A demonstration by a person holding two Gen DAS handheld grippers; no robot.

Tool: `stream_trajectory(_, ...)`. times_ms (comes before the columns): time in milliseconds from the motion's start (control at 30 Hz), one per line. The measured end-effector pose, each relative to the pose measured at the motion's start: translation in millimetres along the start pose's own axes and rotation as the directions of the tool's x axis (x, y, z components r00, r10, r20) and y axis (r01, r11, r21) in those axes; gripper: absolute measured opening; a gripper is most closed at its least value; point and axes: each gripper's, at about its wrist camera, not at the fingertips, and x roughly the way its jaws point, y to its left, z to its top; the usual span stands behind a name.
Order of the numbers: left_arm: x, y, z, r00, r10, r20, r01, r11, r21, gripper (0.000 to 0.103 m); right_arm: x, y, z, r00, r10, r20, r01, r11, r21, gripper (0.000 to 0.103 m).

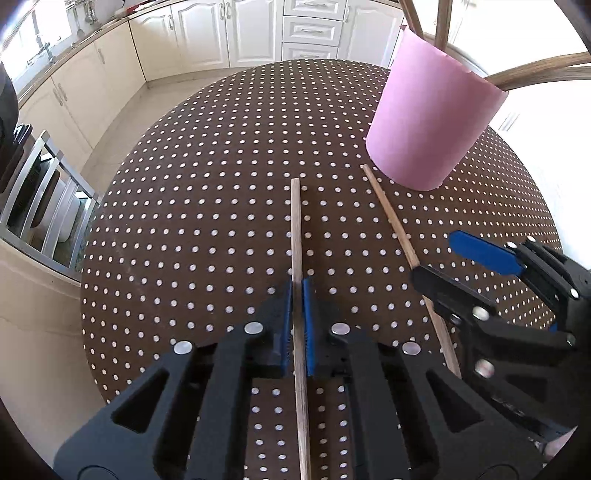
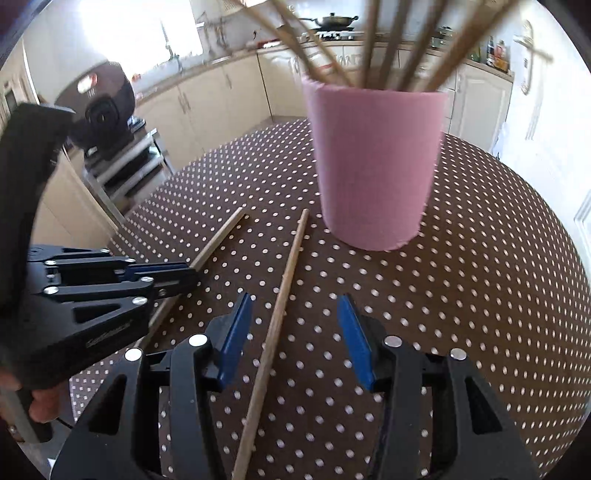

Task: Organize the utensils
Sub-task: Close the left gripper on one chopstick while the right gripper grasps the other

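- Kitchen cabinets ring a round table [image 1: 177, 221] under a brown cloth with white dots.
- Two thin wooden sticks lie on it, near a pink cup [image 1: 432, 122].
- Left stick [image 1: 296, 229]: plain, pale, straight; left gripper [image 1: 297, 295] is clenched on it, blue pads pressed to both sides.
- Right stick [image 1: 391, 218] lies just beside the cup's base; right gripper [image 2: 293, 332] straddles it, pads apart and not touching it.
- Only the right wrist view shows more sticks [image 2: 369, 40] standing in the cup, a pan [image 2: 332, 20] on the stove, and a hand [image 2: 40, 402] on the left gripper's handle.
- Only the left wrist view shows the left pads meeting the stick.
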Motion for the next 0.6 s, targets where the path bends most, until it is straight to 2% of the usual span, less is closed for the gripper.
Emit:
stream_trajectory(67, 0, 3, -1, 1.000, -0.011, -0.001, 0.011, 1.000, -0.004, 0.007, 8, 5, 5, 0.999, -0.020, -0.034, 0.019, 1.000, -0.023, 0.028)
stream_trajectory(133, 0, 9, -1, 1.000, -0.020, -0.006, 0.020, 1.000, -0.019, 0.007, 13, 10, 10, 0.996, -0.054, -0.066, 0.050, 0.997, -0.059, 0.023)
stream_trajectory(200, -1, 16, 4, 1.000, -0.021, -0.014, 0.020, 1.000, -0.020, 0.007, 18, 10, 17, 0.993, -0.063, -0.100, 0.057, 0.996, -0.065, 0.020)
stream_trajectory(333, 1, 29, -6, 1.000, -0.019, -0.017, 0.018, 1.000, -0.017, 0.007, 29, 16, 27, 0.985, -0.098, -0.144, 0.083, 0.991, -0.103, 0.016)
stream_trajectory(433, 2, 26, -6, 1.000, -0.010, -0.005, 0.010, 1.000, -0.020, 0.007, 35, 20, 28, 0.984, -0.094, -0.149, 0.077, 0.990, -0.115, 0.008)
stream_trajectory(600, -4, 22, -14, 1.000, -0.013, 0.026, 0.014, 0.999, -0.032, 0.006, 37, 19, 26, 0.990, -0.060, -0.129, 0.050, 0.996, -0.077, 0.004)
